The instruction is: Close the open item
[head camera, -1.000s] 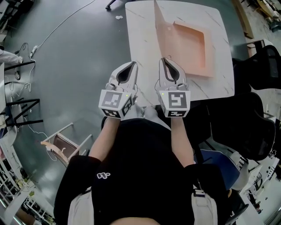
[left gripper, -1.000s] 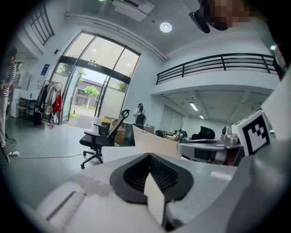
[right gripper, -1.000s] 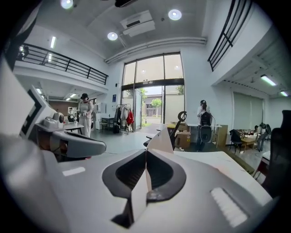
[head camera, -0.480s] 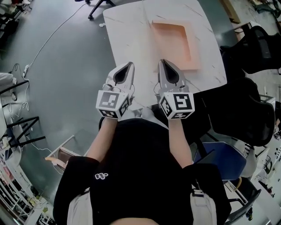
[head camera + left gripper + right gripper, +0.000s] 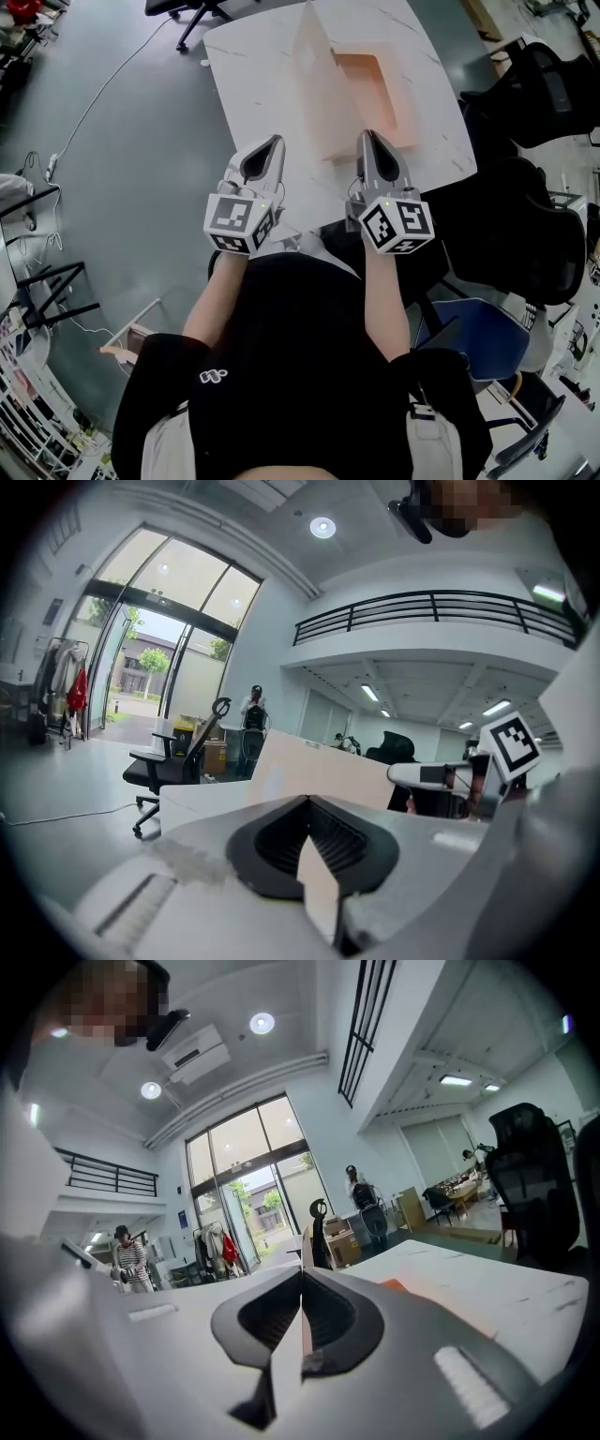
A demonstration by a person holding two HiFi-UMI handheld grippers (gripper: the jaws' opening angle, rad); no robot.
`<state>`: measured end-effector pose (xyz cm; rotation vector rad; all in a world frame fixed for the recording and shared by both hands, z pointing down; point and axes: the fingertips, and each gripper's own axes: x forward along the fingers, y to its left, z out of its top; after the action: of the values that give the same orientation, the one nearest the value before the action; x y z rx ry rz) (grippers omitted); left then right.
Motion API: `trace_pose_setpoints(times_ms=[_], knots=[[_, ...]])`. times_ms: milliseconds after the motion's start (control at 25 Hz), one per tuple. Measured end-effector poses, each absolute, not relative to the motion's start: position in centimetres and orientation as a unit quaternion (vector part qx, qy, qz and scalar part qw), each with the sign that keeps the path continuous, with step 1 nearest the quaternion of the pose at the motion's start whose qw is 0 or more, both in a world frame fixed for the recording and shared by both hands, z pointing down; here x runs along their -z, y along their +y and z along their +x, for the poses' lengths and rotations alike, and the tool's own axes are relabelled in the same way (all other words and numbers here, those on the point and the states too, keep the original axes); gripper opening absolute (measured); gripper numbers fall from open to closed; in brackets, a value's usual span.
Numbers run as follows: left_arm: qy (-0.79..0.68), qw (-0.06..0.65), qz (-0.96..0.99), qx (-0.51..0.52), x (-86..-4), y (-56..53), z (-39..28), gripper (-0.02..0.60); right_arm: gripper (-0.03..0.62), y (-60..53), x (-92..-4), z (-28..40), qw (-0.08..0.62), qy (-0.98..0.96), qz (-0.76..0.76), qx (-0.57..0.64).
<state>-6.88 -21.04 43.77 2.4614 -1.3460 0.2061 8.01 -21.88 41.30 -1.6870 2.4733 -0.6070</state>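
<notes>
A pale pink box lies open on the white marble table point(image 5: 253, 66). Its shallow tray point(image 5: 398, 98) rests flat and its lid point(image 5: 314, 70) stands upright along the tray's left side. My left gripper point(image 5: 274, 141) hovers over the table's near edge, left of the lid, jaws shut on nothing. My right gripper point(image 5: 367, 136) is shut too, its tip by the tray's near corner; I cannot tell whether it touches. In the left gripper view the lid point(image 5: 319, 772) rises just beyond the shut left gripper point(image 5: 307, 801). The right gripper view shows the right gripper point(image 5: 302, 1274) with a sliver of the tray point(image 5: 394, 1285) beside it.
Black office chairs point(image 5: 539, 84) crowd the table's right side, and another chair point(image 5: 187, 7) stands beyond its far left corner. A cable point(image 5: 103, 94) runs over the grey floor at left. A small wooden frame point(image 5: 131, 342) lies at lower left. People stand far off in both gripper views.
The head view has swung, so the table and box sit higher and further left. My right gripper has drifted a little right and toward the tray's near corner. Both grippers stay shut.
</notes>
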Motion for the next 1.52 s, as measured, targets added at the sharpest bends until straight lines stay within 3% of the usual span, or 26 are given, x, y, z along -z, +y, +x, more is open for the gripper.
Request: trace_pose_setpoints(times_ms=[760,1520], knots=[[-0.476,0.163,0.859,-0.091,-44.5,-21.2,-6.8,0.002,0.012,-23.5,-46.4,19.4,0.066,0.739,-0.628,0.236],[-0.482,0.17,0.852,-0.112,-45.6,-21.0,-6.5,0.002,0.032,-25.0,-55.6,26.6,0.04,0.68,-0.667,0.303]])
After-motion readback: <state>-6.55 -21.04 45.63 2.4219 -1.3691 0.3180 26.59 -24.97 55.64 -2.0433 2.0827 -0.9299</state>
